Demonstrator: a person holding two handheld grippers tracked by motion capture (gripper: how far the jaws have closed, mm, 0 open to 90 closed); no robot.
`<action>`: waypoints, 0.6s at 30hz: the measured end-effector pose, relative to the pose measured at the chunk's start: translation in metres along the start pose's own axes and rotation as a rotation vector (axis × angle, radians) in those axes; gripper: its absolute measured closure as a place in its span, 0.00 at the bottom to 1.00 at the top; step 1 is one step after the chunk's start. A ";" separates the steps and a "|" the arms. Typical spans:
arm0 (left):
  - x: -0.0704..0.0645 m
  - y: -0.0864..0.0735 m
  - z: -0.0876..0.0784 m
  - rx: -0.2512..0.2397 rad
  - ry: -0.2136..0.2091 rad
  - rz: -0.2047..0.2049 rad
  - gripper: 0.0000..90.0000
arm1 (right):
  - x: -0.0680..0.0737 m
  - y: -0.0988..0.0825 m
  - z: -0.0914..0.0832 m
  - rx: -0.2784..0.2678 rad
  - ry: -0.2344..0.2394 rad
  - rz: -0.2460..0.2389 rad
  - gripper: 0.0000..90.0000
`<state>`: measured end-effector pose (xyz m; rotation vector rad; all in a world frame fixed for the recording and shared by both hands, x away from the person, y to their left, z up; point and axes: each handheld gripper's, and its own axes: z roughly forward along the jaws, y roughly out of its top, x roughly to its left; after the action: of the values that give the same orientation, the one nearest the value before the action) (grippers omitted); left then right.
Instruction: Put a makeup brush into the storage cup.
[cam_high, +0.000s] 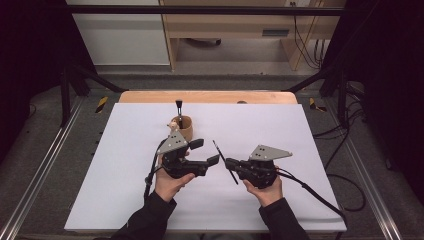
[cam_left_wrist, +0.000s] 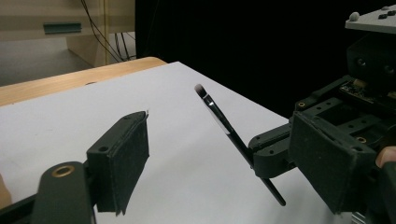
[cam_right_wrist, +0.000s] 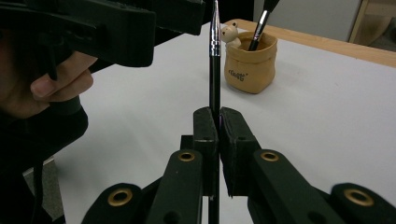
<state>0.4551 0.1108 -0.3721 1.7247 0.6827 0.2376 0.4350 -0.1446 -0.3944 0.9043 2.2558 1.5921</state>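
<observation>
The thin black makeup brush (cam_right_wrist: 214, 70) is pinched mid-handle in the right tongs (cam_right_wrist: 218, 122), which are clamped tight on it, held a bit above the white desk (cam_high: 125, 190) with the bristle tip angled up and away. The left tongs (cam_left_wrist: 224, 154) sit just beside it, spread apart with nothing between them, one pad close to the handle. Further back there's a little tan pouch-style holder (cam_right_wrist: 251, 63) with a tiny bear figure (cam_right_wrist: 229, 33) on its rim, and a second brush (cam_right_wrist: 259, 25) standing inside it, leaning.
</observation>
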 end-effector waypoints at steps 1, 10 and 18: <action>0.000 0.000 0.001 -0.001 -0.001 -0.003 0.23 | 0.000 0.000 0.000 0.000 0.002 0.001 0.95; -0.001 0.000 0.005 -0.005 -0.008 -0.029 0.31 | 0.001 0.000 0.000 -0.005 0.001 0.000 0.95; -0.002 0.000 0.007 -0.007 -0.030 -0.049 0.42 | 0.002 0.000 0.000 -0.011 0.002 -0.006 0.95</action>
<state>0.4565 0.1036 -0.3740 1.6998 0.7003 0.1795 0.4336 -0.1429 -0.3941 0.8930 2.2470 1.6021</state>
